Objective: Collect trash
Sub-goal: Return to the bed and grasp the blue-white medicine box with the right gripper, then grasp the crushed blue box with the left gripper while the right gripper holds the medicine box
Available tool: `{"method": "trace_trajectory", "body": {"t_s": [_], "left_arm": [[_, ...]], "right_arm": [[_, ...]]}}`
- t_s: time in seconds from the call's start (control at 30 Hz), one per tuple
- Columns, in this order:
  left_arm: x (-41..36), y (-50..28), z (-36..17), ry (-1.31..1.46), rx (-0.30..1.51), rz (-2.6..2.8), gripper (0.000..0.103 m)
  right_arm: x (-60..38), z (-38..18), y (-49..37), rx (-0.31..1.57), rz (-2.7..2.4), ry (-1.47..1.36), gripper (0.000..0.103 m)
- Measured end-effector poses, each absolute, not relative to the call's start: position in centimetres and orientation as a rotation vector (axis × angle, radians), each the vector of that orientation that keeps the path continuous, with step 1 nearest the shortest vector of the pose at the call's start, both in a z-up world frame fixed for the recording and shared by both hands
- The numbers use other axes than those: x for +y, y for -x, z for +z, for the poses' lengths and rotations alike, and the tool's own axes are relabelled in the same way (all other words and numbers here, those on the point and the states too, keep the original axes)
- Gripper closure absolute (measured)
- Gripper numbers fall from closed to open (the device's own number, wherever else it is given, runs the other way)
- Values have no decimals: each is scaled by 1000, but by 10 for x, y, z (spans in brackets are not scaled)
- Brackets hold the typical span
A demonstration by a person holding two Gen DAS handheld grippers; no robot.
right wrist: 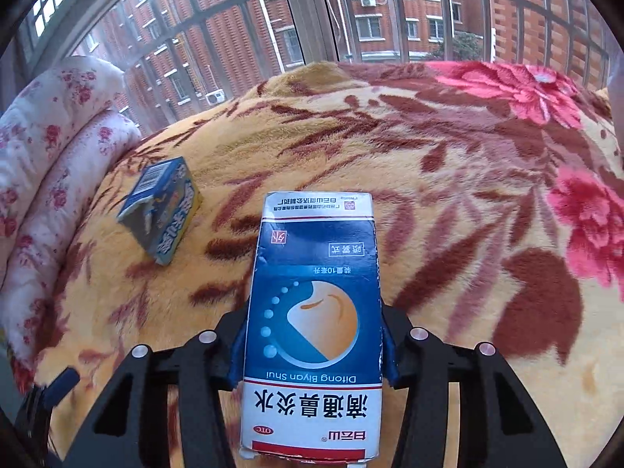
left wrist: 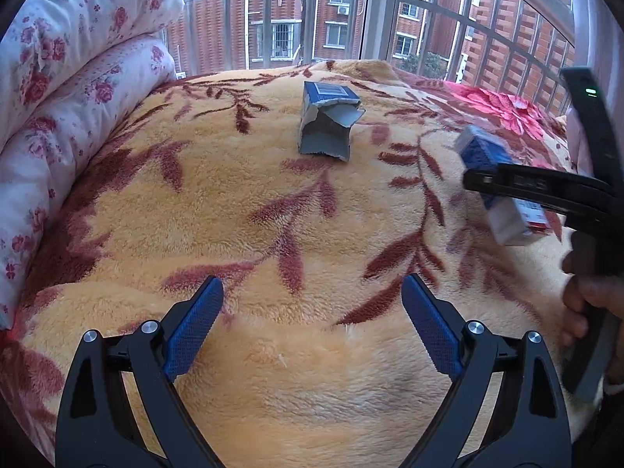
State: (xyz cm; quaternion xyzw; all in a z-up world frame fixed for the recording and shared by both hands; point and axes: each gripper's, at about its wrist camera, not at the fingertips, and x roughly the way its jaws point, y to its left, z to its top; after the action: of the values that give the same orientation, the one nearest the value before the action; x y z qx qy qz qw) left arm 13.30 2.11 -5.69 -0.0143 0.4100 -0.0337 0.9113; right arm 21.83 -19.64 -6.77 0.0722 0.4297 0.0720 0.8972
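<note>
A blue and white medicine box (right wrist: 314,312) sits lengthwise between the blue pads of my right gripper (right wrist: 314,351), which is shut on it, just above the blanket. In the left wrist view the same box (left wrist: 481,154) shows at the right edge, clamped in the right gripper (left wrist: 507,185). A torn blue and grey carton (left wrist: 327,121) lies open on the blanket farther back, and it appears as a blue and yellow carton (right wrist: 162,210) left of the held box. My left gripper (left wrist: 312,284) hangs open over bare blanket with nothing between its fingers.
An orange plush blanket (left wrist: 234,195) with dark red leaves covers the bed; its far right part has pink flowers (right wrist: 518,85). A rolled floral quilt (left wrist: 78,78) lines the left side. A barred window (left wrist: 312,11) stands behind the bed. A hand (left wrist: 585,300) grips the right tool.
</note>
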Motion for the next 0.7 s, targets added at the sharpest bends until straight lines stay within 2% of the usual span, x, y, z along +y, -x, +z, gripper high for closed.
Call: {"method": "trace_trajectory", "body": {"t_s": [0.33,0.7], "left_arm": [[11,-149,-41,4,868,-52,13],[-10,-235,-27,11,877,-48,13]], "right_arm": [[-237,-56,-157,794,122,-73,52],[-266,-55,-127,732,102,-81,52]]}}
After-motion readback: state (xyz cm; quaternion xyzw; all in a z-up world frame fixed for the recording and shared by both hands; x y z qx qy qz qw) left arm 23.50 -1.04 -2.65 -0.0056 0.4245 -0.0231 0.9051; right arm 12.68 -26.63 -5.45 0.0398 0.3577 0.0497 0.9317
